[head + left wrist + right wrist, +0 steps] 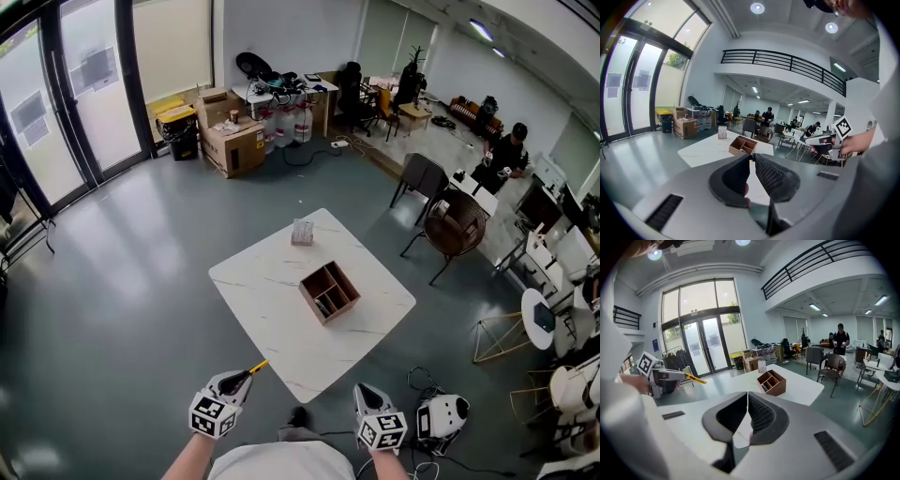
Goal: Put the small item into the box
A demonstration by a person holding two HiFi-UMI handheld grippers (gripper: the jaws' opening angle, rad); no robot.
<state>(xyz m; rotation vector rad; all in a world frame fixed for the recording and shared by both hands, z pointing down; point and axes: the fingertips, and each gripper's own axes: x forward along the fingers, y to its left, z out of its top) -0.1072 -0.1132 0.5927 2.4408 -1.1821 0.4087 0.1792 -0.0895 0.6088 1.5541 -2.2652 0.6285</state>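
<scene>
The left gripper is pinching a yellow stick whose long axis is pointing ahead and rightward at the table; the right gripper is hanging closed on nothing. The box is sitting mid-table, well beyond both, likely calling for a forward left-side reach

An open office hall: glass doors, railed mezzanine, chairs, cardboard boxes; white table.
</scene>
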